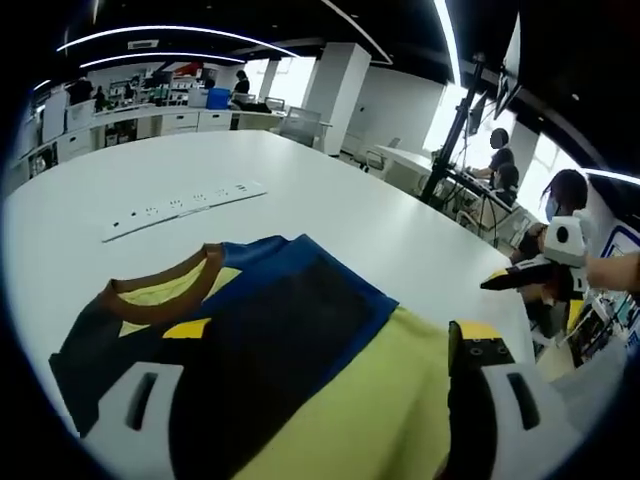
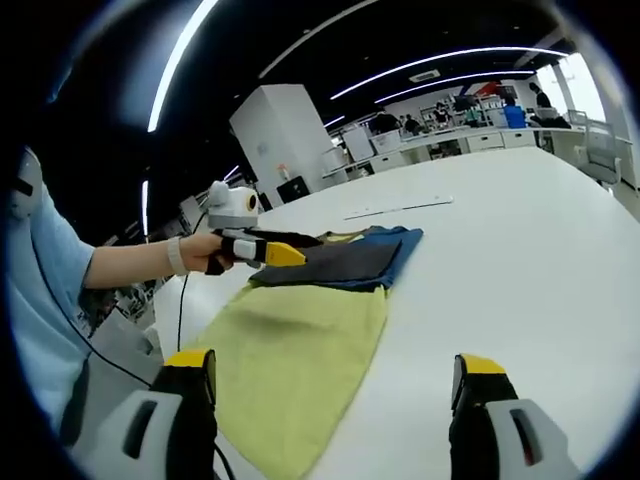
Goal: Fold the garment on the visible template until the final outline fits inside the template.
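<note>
The garment (image 2: 300, 330) — yellow, navy and black with a brown collar — lay flat on the white table (image 2: 520, 260). The left gripper (image 2: 262, 250), at ten o'clock in the right gripper view, hovered over its dark part; I cannot tell its jaw state. The right gripper (image 2: 335, 400) stood wide, holding nothing.

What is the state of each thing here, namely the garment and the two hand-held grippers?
Yellow, navy and black T-shirt with brown collar: lying flat on the white table, not yet folded.
Left hand-held gripper: over the shirt's dark part; open or shut, cannot tell.
Right hand-held gripper: open, holding nothing, above the yellow hem.
</note>
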`<state>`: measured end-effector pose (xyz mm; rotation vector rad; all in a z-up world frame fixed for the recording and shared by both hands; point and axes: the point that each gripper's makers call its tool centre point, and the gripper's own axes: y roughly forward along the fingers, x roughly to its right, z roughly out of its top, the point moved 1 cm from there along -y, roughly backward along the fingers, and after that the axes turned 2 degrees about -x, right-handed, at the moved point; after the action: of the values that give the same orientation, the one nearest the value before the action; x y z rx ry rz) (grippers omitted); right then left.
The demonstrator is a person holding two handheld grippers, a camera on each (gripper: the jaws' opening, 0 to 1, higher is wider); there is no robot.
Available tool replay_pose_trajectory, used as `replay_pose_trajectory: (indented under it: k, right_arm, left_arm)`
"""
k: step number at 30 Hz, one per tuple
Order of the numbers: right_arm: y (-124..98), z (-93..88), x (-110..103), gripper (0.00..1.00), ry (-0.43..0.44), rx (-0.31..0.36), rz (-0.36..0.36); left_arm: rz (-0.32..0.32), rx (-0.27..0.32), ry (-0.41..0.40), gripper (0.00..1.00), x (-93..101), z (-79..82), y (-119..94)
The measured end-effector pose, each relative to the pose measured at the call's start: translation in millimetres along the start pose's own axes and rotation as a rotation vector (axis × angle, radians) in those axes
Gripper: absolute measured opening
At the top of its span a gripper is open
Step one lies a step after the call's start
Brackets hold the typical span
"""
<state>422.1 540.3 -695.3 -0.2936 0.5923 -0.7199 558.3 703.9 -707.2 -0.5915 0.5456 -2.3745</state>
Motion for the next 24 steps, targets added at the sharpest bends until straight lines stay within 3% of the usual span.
replay_pose_trajectory:
  k: [24]
  right_arm:
    - [11,5.9,-25,0.98,-0.068,-0.039,0.045]
  left_arm:
    - [0.105,-0.008,0.012,0.92,-15.6,-40.1,-88]
